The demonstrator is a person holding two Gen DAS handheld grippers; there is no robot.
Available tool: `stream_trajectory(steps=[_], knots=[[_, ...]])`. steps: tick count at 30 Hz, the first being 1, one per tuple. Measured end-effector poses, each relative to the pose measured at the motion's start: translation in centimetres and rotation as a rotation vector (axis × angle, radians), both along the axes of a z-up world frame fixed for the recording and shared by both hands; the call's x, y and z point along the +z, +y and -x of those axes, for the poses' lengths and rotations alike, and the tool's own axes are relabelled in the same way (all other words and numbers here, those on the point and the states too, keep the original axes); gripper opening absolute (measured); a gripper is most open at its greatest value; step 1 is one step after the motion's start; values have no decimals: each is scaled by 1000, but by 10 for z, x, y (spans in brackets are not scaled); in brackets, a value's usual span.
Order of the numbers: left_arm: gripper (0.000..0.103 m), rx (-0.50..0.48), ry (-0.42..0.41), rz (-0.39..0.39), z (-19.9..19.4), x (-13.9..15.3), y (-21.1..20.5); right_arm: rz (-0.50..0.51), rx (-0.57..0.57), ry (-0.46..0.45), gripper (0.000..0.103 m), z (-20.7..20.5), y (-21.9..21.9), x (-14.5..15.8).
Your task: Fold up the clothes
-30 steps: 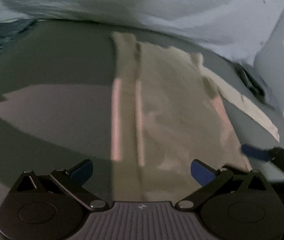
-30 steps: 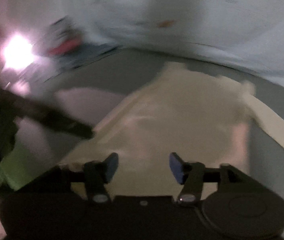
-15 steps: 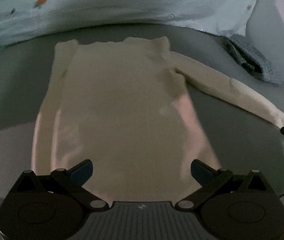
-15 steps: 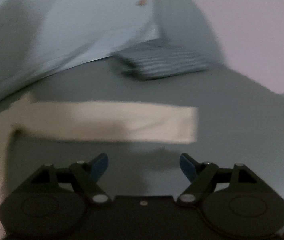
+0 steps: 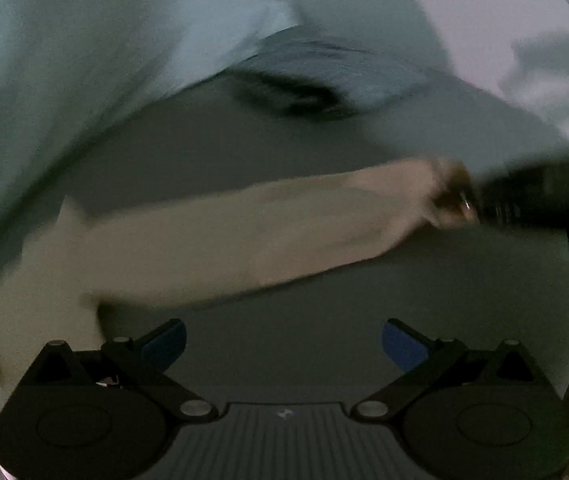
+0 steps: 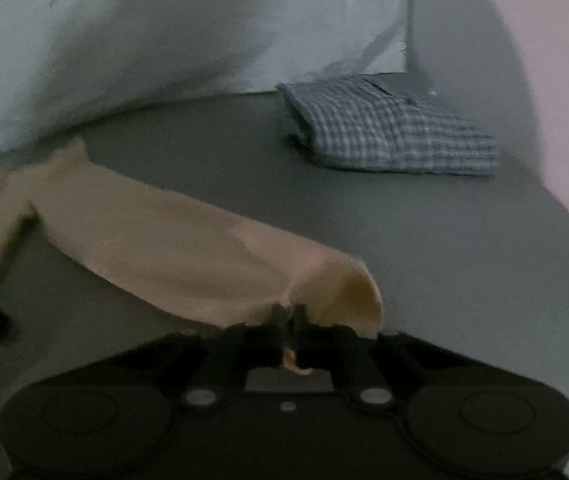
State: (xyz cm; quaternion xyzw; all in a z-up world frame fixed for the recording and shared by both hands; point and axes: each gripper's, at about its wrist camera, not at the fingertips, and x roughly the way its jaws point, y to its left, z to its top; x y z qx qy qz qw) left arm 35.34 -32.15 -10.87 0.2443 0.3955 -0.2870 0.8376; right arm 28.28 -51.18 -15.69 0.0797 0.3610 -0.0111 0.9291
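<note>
A grey bed sheet (image 6: 424,248) fills both views, with a pale blue patterned cover (image 6: 144,32) bunched along its far edge. On the sheet lies a cream top (image 6: 0,208); its long sleeve (image 6: 156,248) stretches across toward the right gripper (image 6: 289,320). A folded checked shirt (image 6: 388,132) sits well apart beyond it. The right gripper's jaws are pressed together on the cuff. The left gripper (image 5: 282,340) hangs spread over bare sheet, holding nothing.

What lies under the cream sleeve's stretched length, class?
The grey surface borders the cream sleeve all round; directly beneath is covered. The right gripper pinches its cuff.
</note>
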Motion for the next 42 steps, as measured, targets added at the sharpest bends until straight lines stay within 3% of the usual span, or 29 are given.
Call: stream_trajectory(steps=[5,8,11,13,14,17,19,20,21,23,24,27,30,34,37,39,40,41,42], knots=[[103,-190,-154,-30,13,-5,-47,-297,4,-58,4,2,-29,36],[97,-262,-240,-15,10,-16,-76,-336,20,-55,4,1,-31,42],[59,-308,-353,-101,8,-25,-99,-362,18,-53,4,2,-34,44],[14,-286,-398,-85,2,-21,-106,-382,12,-38,4,3,-36,49],[4,-257,-379,-57,-5,-17,-106,-379,10,-36,4,2,-35,53],[4,-111,-267,48,-36,1,-91,-326,-19,-58,12,6,-31,68],[4,37,-188,142,-58,15,-67,-222,-49,-170,25,25,-25,85],[4,131,-136,216,-71,26,-46,-172,-52,-241,41,35,-21,93],[4,218,-110,293,-79,39,-23,-149,-58,-281,49,41,-19,97],[4,372,-71,424,-92,65,25,-133,-56,-282,49,45,-12,96],[4,439,-59,478,-97,78,49,-128,-43,-256,49,43,-6,93],[4,552,-99,542,-99,111,113,-112,27,-134,48,39,31,84],[4,614,-135,599,-96,127,170,-179,115,-30,48,39,80,66],[4,670,-160,684,-89,114,233,-217,201,18,48,53,159,33],[3,752,-115,725,-84,101,284,-140,213,69,48,59,217,8],[3,768,-56,796,-87,98,309,-76,198,113,47,61,251,-6],[3,764,-35,831,-89,99,320,-7,176,112,43,63,267,-8],[3,747,-32,833,-92,102,326,58,155,113,26,63,279,-9],[3,721,-36,831,-95,102,326,79,143,115,3,61,287,-7]])
